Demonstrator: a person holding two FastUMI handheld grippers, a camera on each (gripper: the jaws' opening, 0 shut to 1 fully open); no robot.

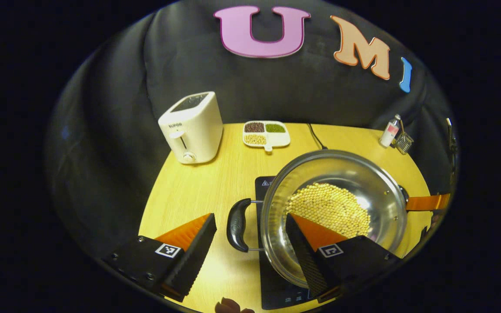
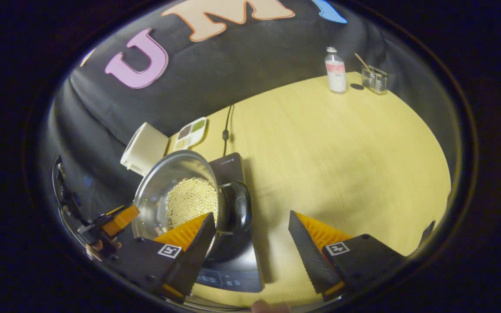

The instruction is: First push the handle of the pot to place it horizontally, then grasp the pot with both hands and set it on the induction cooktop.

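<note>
A shiny steel pot (image 1: 335, 208) with two black loop handles sits on the black cooktop (image 1: 276, 278) at lower centre of the left gripper view, on the yellow table (image 1: 189, 191). Pale beans (image 1: 328, 208) cover its bottom.

The left gripper (image 1: 250, 241) stands wide open, its fingers apart on either side of the near handle (image 1: 238, 224), gripping nothing.

In the right gripper view the right gripper (image 2: 250, 237) also gapes, holding nothing, with the other handle (image 2: 240, 206) just above the gap.

A white divided tray (image 1: 266, 133) at upper centre holds dark, green and pale grains. A toaster (image 1: 192, 128) stands to its left.
</note>
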